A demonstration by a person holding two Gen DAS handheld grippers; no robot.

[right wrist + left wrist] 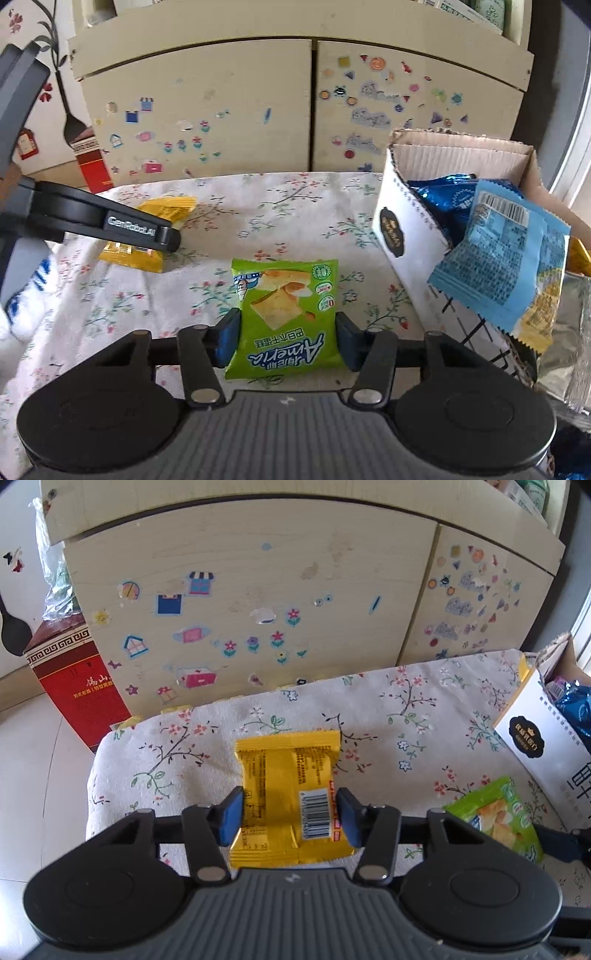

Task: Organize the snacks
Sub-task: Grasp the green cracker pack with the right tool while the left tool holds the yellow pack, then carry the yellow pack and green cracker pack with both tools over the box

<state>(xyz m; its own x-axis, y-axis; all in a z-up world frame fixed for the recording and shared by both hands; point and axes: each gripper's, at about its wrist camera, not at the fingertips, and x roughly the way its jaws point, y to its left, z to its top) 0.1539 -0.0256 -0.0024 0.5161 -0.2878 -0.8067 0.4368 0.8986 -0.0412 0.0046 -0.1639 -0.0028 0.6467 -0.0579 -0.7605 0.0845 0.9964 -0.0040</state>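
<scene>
A yellow snack packet [286, 795] lies between the blue pads of my left gripper [290, 818], which touch its two sides; the jaws look shut on it. It also shows in the right wrist view [147, 236] under the left gripper's arm [110, 221]. A green Aimeria snack packet [286, 315] lies between the pads of my right gripper [288, 338], which are close against its sides. It also shows in the left wrist view [496, 816]. Both packets rest on the floral cloth [388, 716].
A white cardboard box [410, 221] at the right holds blue snack packets [498, 254]; it also shows in the left wrist view [546, 746]. A stickered wooden cabinet [258, 590] stands behind. A red box [79, 686] stands on the floor at the left.
</scene>
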